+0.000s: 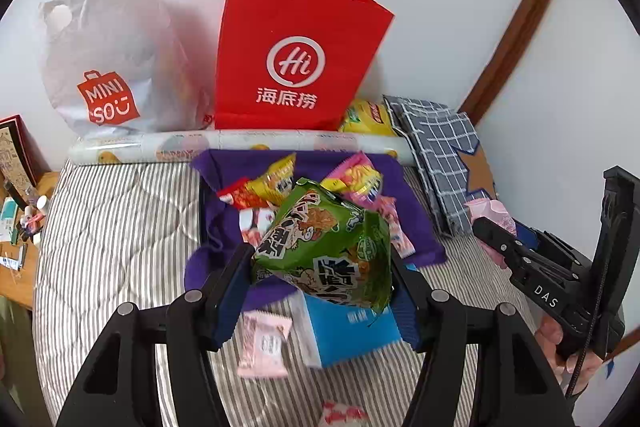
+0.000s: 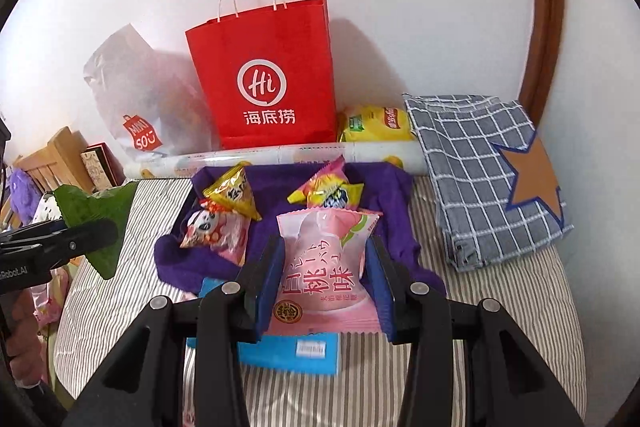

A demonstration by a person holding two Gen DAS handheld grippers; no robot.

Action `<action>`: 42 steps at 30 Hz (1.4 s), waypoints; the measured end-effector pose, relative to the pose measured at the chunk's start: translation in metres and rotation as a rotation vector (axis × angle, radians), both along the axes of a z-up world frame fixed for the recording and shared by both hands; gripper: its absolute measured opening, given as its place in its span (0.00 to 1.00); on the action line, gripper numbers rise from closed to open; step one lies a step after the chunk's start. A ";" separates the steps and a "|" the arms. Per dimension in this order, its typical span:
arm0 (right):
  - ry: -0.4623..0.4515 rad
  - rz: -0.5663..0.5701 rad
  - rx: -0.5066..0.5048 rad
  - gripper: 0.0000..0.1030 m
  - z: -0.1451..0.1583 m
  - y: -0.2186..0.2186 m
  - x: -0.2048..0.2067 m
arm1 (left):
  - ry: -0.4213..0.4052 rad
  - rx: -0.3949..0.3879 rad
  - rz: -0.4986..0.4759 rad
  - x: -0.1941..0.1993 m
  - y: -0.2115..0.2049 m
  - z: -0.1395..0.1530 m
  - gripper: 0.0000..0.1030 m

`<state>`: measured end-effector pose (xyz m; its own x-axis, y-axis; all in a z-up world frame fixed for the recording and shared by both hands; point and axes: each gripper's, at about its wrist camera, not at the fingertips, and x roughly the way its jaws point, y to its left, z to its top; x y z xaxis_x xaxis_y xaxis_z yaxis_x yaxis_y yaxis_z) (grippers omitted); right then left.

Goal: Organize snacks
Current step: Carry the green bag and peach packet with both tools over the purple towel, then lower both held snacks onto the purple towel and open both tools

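Observation:
My left gripper (image 1: 320, 267) is shut on a green snack bag (image 1: 324, 247) and holds it above a tray lined with purple cloth (image 1: 216, 227). My right gripper (image 2: 324, 267) is shut on a pink peach-flavour snack packet (image 2: 324, 267) and holds it over the near edge of the same tray (image 2: 272, 183). Yellow, red and pink snack packs (image 2: 232, 191) lie in the tray. The right gripper (image 1: 496, 239) with its pink packet shows at the right of the left wrist view. The left gripper (image 2: 92, 231) with the green bag (image 2: 96, 215) shows at the left of the right wrist view.
A red paper bag (image 1: 296, 55) and a white MINISO plastic bag (image 1: 112, 67) stand against the wall behind a rolled mat (image 1: 240, 143). A folded checked cloth (image 2: 488, 167) lies to the right. A blue box (image 1: 352, 331) and pink packets (image 1: 264, 343) lie on the striped bed.

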<state>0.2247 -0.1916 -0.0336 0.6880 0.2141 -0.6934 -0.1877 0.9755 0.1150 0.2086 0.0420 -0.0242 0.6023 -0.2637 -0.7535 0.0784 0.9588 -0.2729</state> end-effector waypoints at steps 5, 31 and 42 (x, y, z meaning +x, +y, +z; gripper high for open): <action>0.015 0.003 0.014 0.40 -0.010 0.002 0.034 | 0.016 0.006 0.014 0.027 0.006 -0.009 0.59; 0.192 0.068 -0.007 0.41 -0.114 0.026 0.121 | 0.165 -0.029 -0.051 0.120 -0.010 -0.093 0.60; 0.224 0.081 -0.020 0.41 -0.124 0.026 0.126 | 0.181 0.031 -0.081 0.128 -0.030 -0.110 0.60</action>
